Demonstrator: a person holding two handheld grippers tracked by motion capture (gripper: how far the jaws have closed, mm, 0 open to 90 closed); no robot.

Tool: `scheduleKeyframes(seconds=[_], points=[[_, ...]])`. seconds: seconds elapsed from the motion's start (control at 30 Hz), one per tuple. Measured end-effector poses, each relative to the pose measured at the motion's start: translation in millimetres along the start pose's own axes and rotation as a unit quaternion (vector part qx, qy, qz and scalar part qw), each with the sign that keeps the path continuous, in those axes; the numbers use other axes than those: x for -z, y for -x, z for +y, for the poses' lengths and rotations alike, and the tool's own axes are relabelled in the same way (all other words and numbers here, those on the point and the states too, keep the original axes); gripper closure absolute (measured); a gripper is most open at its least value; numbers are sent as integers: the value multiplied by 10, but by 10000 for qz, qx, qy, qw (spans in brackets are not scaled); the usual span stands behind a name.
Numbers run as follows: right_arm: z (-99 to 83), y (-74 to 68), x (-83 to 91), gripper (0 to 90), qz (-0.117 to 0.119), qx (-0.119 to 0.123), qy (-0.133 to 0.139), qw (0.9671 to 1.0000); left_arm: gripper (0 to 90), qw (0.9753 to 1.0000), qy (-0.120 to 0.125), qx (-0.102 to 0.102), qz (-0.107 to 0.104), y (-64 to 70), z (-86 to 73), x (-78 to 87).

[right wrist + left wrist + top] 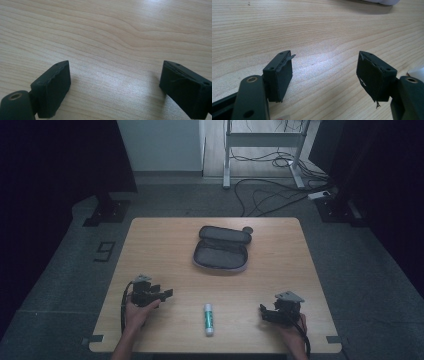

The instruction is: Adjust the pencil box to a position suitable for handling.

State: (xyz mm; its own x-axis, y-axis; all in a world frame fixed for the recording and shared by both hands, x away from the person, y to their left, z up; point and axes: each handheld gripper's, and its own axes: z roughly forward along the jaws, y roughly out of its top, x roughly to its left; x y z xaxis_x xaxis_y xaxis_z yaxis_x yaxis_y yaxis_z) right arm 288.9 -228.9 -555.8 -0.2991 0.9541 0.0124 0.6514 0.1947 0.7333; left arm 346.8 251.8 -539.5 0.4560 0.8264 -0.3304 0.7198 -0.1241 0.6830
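From the high view, your open pencil case (220, 251) lies at the far middle of the table (150, 240). The glue stick (208, 319) lies well nearer you than the case, between your left gripper (159, 295) and right gripper (266, 312). Nothing is held, so you seem to be at the start, probably packing the stick into the case.

In the left gripper view, your jaws stand spread and empty over bare wood.

In the right gripper view, they are likewise released. Next, you would close on the stick across its width.
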Motion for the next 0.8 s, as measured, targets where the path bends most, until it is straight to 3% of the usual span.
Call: scheduleKeyframes(seconds=[0.8], points=[[-4,1,9,133,-20,-22,47,10000,291,10000,-7,58,7,-23,1,4]])
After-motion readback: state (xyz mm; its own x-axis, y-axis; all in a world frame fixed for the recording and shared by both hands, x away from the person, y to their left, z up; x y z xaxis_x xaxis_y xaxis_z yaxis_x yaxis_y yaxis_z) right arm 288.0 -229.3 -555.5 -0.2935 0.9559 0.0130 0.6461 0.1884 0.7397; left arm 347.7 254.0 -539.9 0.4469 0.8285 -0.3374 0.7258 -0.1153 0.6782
